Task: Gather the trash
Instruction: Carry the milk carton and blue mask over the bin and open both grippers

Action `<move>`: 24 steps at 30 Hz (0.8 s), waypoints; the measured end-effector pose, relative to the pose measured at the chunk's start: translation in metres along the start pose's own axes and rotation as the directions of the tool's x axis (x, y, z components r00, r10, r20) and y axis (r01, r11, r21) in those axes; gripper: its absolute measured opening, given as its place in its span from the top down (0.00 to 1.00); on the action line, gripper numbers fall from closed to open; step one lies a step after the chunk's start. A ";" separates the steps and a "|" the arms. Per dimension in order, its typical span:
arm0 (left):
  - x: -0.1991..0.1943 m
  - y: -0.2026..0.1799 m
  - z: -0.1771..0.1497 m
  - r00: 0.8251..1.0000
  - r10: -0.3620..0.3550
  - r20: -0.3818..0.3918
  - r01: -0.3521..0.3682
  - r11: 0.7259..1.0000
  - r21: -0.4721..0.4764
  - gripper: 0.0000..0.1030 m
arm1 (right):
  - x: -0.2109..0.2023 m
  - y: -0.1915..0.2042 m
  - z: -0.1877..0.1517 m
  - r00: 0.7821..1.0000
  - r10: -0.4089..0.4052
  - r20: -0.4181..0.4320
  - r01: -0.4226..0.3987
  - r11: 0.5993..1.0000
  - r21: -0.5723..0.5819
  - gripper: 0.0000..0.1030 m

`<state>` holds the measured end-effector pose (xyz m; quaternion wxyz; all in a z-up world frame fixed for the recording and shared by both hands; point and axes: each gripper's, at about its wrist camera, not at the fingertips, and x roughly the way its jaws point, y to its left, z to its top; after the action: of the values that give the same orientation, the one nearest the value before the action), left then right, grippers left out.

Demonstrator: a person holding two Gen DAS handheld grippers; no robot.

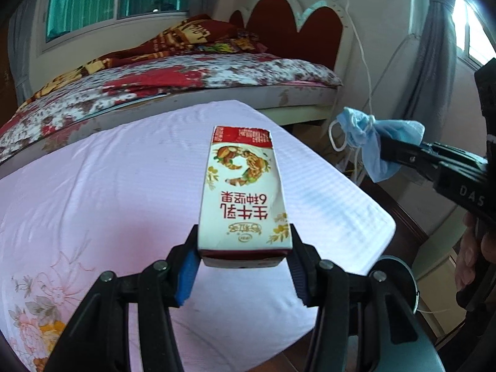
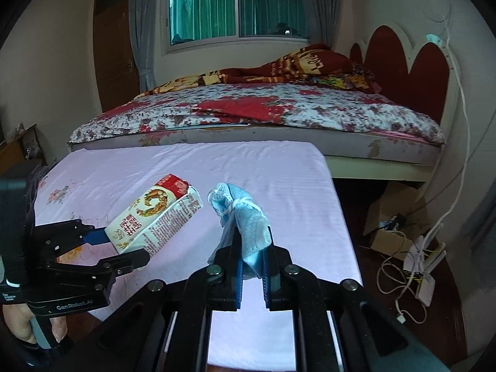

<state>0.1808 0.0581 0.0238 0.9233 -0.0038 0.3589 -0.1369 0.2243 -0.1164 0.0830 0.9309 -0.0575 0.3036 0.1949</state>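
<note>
A white and red milk carton [image 1: 245,192] is clamped at its near end between the blue pads of my left gripper [image 1: 245,248], held above the pink cloth-covered table [image 1: 108,186]. From the right wrist view the same carton [image 2: 152,214] and left gripper [image 2: 124,248] show at the lower left. My right gripper [image 2: 252,248] is shut on a crumpled blue face mask [image 2: 245,217] with white ear loops. That mask [image 1: 362,133] and the right gripper [image 1: 390,152] appear at the right in the left wrist view, beyond the table edge.
A bed with a floral quilt [image 2: 263,108] and a red headboard [image 2: 403,65] lies behind the table. White cables and a power strip [image 2: 424,266] lie on the floor at right beside a cardboard box [image 2: 387,217]. A person's hand [image 2: 21,325] holds the left gripper.
</note>
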 end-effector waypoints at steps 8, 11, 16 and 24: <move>0.006 -0.055 -0.001 0.998 -0.067 -0.013 0.067 0.996 0.063 0.49 | -0.032 -0.042 -0.026 0.998 -0.056 -0.005 0.056 0.997 0.053 0.90; 0.007 -0.074 -0.002 0.996 -0.092 -0.015 0.093 0.992 0.083 0.49 | -0.047 -0.064 -0.040 0.997 -0.076 -0.011 0.076 0.993 0.085 0.90; 0.011 -0.110 -0.007 0.990 -0.135 -0.036 0.139 0.982 0.129 0.49 | -0.071 -0.098 -0.065 0.991 -0.131 -0.018 0.133 0.984 0.118 0.90; 0.021 -0.159 -0.018 0.977 -0.197 -0.085 0.210 0.958 0.196 0.49 | -0.094 -0.144 -0.098 0.981 -0.189 -0.040 0.193 0.959 0.209 0.90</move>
<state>0.1436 -0.0984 0.0130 0.8877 0.0584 0.3703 -0.2675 0.1591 -0.3016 0.0578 0.9430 0.0114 0.3250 0.0701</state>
